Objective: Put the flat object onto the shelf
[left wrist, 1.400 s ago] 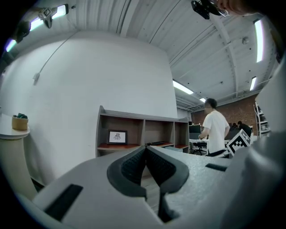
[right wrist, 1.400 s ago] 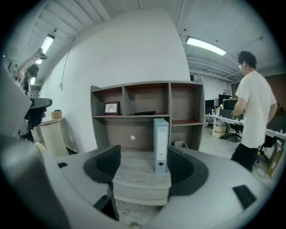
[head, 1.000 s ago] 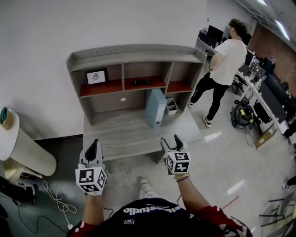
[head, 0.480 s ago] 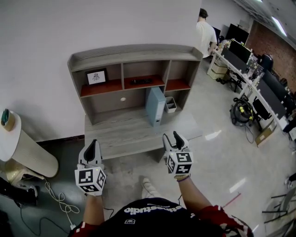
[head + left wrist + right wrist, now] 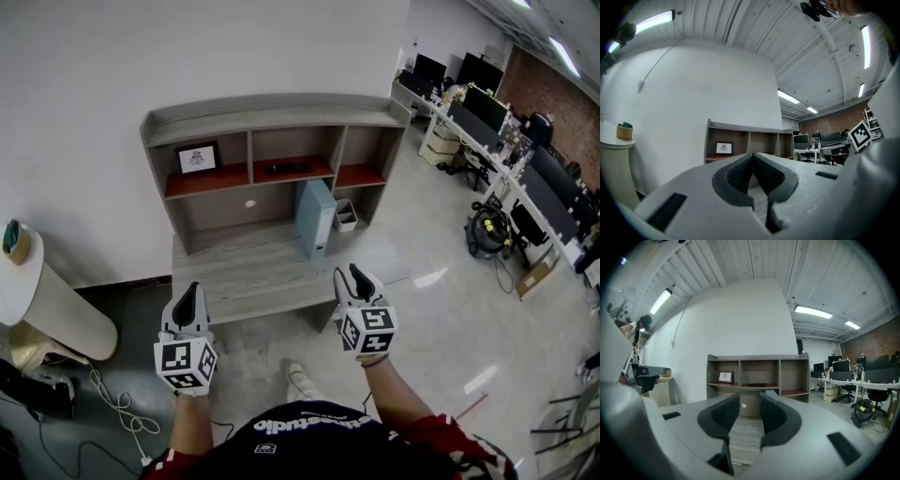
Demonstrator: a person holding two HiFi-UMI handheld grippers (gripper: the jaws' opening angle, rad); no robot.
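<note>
In the head view the left tool (image 5: 191,292) and the right tool (image 5: 348,274) are held side by side above the glossy floor, both well short of the grey wooden shelf unit with red-brown boards (image 5: 272,111) that stands against the white wall ahead of them. A thin black flat object (image 5: 288,168) lies in the unit's middle upper compartment, far beyond both tools. A pale blue flat box (image 5: 316,217) stands upright on the low platform, straight ahead of the right tool, with a small grey bin (image 5: 346,215) just beside it. A black-framed picture (image 5: 196,157) leans in the compartment ahead of the left tool. A small round white desk (image 5: 19,281) sits well off to the left tool's outer side. In the left gripper view the left tool (image 5: 753,157) is clenched, its dark ribbed pads meeting at the tips with nothing between them. The shelf unit (image 5: 745,133) and the framed picture (image 5: 723,148) show beyond them. In the right gripper view the right tool (image 5: 749,399) is released and empty. Its jaws have just been closing, yet a clear gap remains, through which the platform boards show. The shelf unit (image 5: 757,356) faces it, with the black flat object (image 5: 757,384) above the gap and the picture (image 5: 725,377) left of it.
</note>
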